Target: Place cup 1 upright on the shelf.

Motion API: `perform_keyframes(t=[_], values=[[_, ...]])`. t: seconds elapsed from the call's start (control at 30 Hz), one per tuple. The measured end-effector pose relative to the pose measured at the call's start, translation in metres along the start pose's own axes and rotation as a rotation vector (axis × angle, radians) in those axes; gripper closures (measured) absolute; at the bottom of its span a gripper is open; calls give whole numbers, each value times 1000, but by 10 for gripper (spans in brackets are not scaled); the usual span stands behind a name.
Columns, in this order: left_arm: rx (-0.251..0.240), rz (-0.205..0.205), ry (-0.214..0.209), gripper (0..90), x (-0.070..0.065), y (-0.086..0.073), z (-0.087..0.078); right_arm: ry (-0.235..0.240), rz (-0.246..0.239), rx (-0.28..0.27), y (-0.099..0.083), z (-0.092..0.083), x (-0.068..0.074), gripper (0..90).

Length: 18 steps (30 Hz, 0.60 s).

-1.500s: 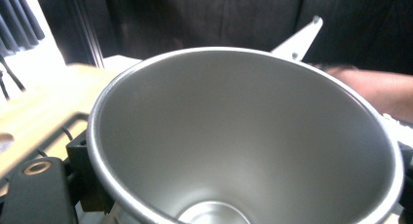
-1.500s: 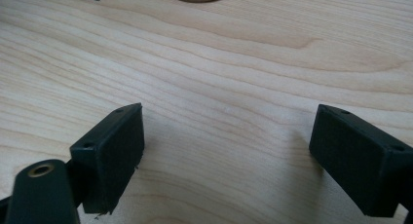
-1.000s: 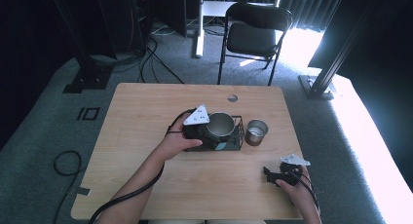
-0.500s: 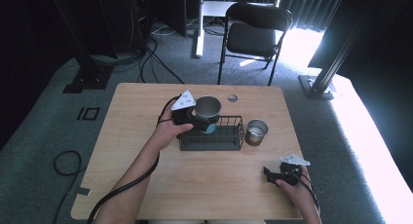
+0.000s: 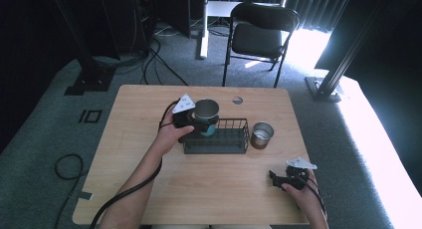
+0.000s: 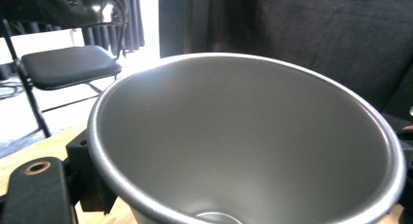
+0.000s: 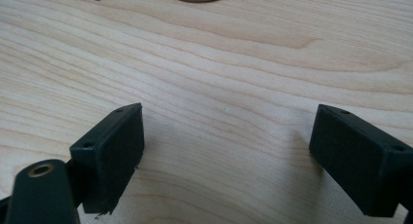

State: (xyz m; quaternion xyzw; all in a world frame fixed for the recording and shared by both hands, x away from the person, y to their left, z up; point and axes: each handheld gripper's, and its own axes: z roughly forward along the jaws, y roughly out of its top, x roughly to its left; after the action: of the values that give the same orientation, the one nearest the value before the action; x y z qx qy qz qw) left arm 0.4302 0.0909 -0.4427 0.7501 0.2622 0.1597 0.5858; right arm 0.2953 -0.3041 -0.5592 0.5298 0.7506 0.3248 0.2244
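cup (image 6: 253, 151) base cut off, wire rack (image 5: 219, 142) contents unclear

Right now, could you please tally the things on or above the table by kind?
Metal cups: 2, one held, one standing
Wire baskets: 1
Grippers: 2, left, right
Total: 5

The high view looks down over the table (image 5: 149, 139); both tool views sit close, sharing its wood.

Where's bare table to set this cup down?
The left gripper holds the metal cup over the left end of the wire rack. Bare wood lies left of the rack and across the near table toward the right gripper. It is tight between the rack and the second cup.
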Motion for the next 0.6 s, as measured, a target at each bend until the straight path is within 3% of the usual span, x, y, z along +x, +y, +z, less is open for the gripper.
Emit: perform_keyframes(t=[0.23,0.6], values=[[-4,-34,24,136,9,-13,3,0,0,0,0,0,0,124],[36,-31,25,136,8,-33,6,0,0,0,0,0,0,124]])
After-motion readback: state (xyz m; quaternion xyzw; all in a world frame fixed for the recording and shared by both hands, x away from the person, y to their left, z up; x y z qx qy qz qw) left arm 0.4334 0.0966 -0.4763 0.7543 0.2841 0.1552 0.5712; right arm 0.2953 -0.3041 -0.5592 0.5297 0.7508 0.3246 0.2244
